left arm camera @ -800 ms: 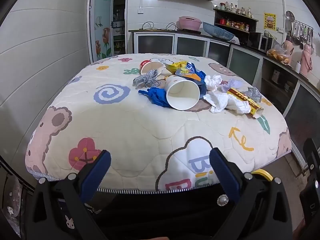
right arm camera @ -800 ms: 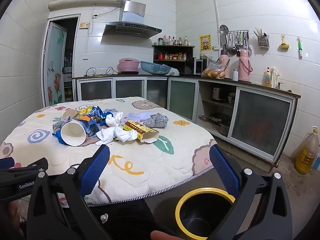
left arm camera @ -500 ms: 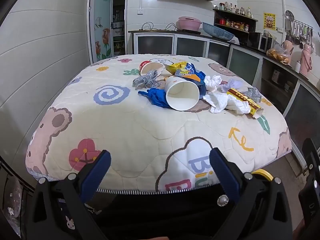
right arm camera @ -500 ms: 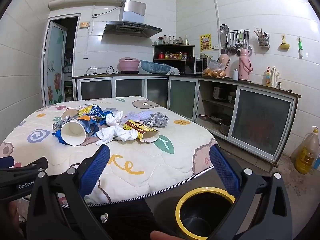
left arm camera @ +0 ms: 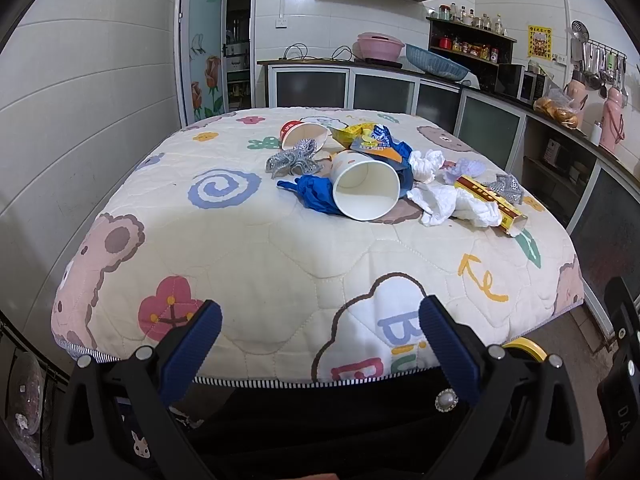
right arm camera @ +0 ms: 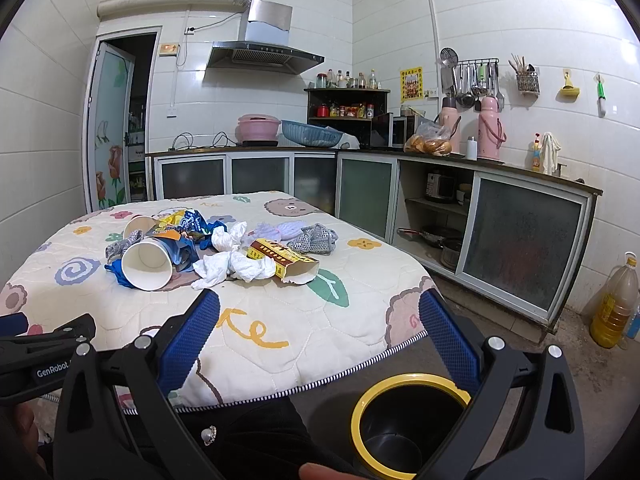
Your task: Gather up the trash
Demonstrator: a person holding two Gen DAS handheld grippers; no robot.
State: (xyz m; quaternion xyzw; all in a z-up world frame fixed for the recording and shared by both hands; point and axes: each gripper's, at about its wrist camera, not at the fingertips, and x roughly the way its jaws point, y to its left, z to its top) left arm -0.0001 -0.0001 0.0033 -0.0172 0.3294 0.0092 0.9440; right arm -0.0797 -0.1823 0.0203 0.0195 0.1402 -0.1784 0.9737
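A heap of trash lies mid-table on a cartoon quilt: a tipped white paper cup, a blue wrapper, crumpled white tissues, a yellow-red carton, silver mesh scrubbers, a red-rimmed cup and snack bags. My left gripper is open and empty at the table's near edge. My right gripper is open and empty, above the table's right edge; the cup and carton lie ahead. A black bin with a yellow rim stands on the floor below it.
Kitchen cabinets and a counter run along the back and right walls. A yellow oil bottle stands on the floor at far right. A door is at the back left. The other gripper shows at the right wrist view's left edge.
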